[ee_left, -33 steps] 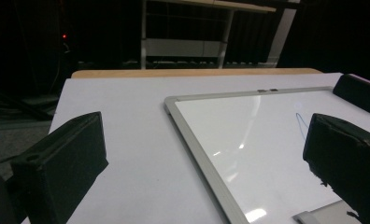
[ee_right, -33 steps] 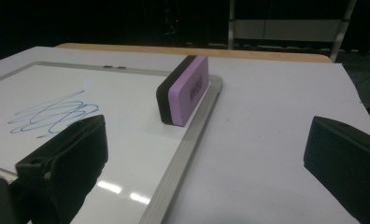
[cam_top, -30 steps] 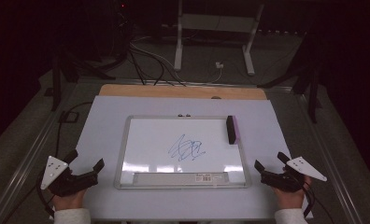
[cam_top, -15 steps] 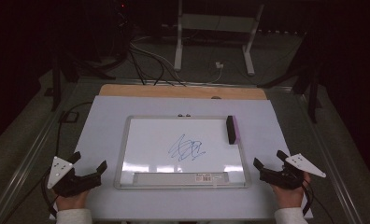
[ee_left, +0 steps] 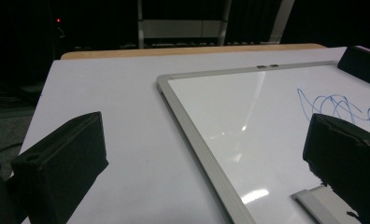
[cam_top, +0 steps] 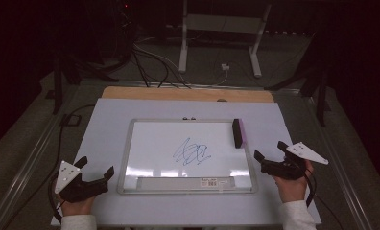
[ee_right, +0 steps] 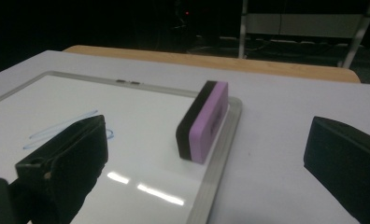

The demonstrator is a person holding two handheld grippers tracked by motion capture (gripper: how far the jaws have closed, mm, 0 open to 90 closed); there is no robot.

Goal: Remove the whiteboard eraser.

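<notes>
White tabletop (cam_top: 106,124) with scribbled whiteboard (cam_top: 149,143), eraser (cam_top: 237,132); dark room. Left gripper (cam_top: 96,168), right gripper (cam_top: 269,151): wide open, empty.

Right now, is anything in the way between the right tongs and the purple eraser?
No, nothing visible blocks it. The right tongs are open at the whiteboard's right edge, and the eraser stands on its side on the board's right frame, straight ahead between the jaws. Just bare table and frame lie between.
</notes>
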